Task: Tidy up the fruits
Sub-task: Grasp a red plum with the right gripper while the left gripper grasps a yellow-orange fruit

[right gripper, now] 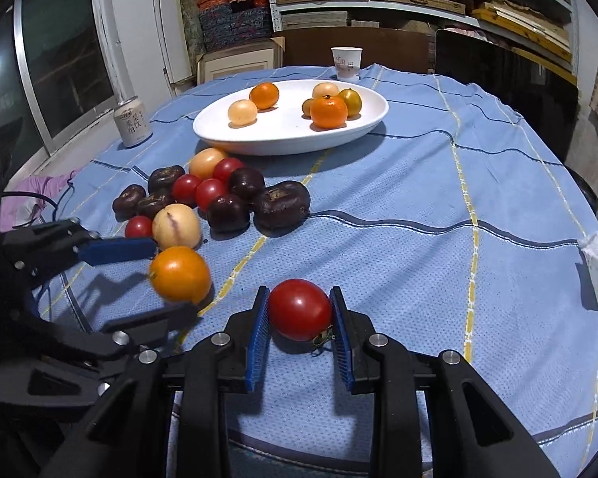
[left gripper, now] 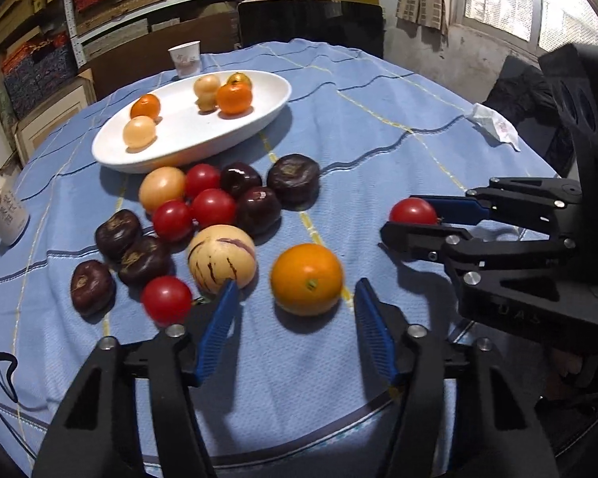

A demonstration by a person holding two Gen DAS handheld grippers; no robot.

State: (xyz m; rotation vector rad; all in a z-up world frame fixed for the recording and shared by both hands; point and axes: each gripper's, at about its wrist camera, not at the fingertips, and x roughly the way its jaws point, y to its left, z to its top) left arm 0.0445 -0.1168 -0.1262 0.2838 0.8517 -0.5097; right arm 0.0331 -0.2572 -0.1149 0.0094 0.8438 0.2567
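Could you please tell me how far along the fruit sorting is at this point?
Done: a few orange and pale yellow fruits already lie in the white oval plate. In hand: the right gripper is shut on a red tomato; the left gripper is open around a round orange fruit, its pads not touching. Left: the cluster of tomatoes and dark purple fruits on the blue cloth.
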